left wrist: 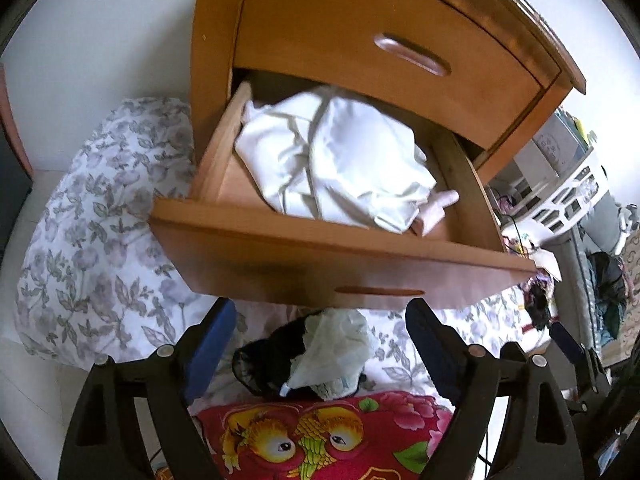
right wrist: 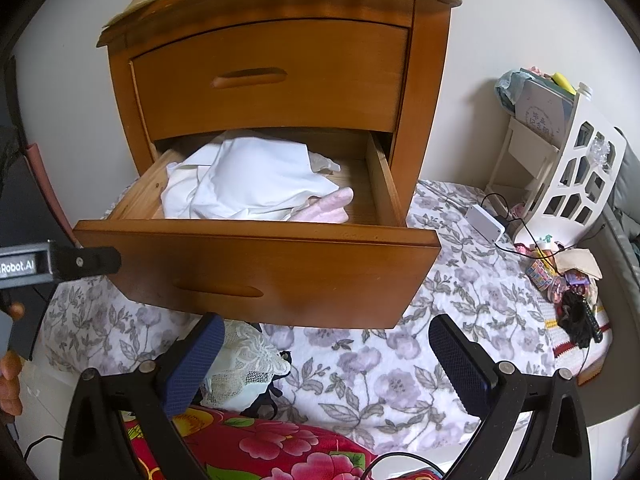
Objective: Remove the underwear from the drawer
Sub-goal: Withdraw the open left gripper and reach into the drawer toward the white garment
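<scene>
Left tool point(left wrist: 320, 344) gapes over underwear point(left wrist: 320, 356), below drawer point(left wrist: 340, 264) front edge.

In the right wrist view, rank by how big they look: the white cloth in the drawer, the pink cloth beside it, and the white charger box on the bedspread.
1. white cloth, clearly the largest.
2. pink cloth.
3. white charger box, smallest, though close to the partly hidden pink cloth, so that order is unsure.

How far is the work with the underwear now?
Done: pale lace underwear and a black piece lie on the bedspread below the open drawer. In hand: nothing; both grippers open. Left: white cloth and pink item inside.
</scene>
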Action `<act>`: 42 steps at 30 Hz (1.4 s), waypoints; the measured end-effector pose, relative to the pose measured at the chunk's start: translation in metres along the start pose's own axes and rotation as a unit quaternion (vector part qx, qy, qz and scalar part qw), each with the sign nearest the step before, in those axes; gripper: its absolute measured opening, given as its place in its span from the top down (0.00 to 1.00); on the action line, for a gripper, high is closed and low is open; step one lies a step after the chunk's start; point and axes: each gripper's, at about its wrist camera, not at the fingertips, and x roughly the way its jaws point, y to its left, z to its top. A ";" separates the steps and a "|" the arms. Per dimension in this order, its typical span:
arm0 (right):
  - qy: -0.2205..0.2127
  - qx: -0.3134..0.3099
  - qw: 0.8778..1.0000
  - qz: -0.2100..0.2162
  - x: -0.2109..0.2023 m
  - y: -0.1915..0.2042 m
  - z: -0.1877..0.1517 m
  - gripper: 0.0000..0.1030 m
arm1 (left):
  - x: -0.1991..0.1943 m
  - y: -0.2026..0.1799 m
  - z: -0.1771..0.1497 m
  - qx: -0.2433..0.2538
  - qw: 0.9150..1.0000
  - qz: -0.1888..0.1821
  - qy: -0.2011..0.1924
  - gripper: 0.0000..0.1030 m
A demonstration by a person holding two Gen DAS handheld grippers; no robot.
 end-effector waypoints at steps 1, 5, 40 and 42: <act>0.000 0.000 1.000 0.000 0.000 0.000 0.000 0.00 | -0.002 0.001 0.000 -0.001 1.000 0.003 -0.006 0.15; 0.000 0.000 1.000 0.000 0.000 0.001 0.000 0.00 | -0.008 0.006 0.003 -0.015 0.999 0.008 -0.030 0.03; 0.024 0.004 1.000 0.002 0.032 -0.007 0.002 0.00 | 0.006 0.005 0.055 -0.035 0.999 -0.006 -0.033 0.02; 0.026 0.005 1.000 0.001 0.036 -0.008 0.003 0.00 | 0.012 0.005 0.066 -0.034 0.999 -0.012 -0.025 0.02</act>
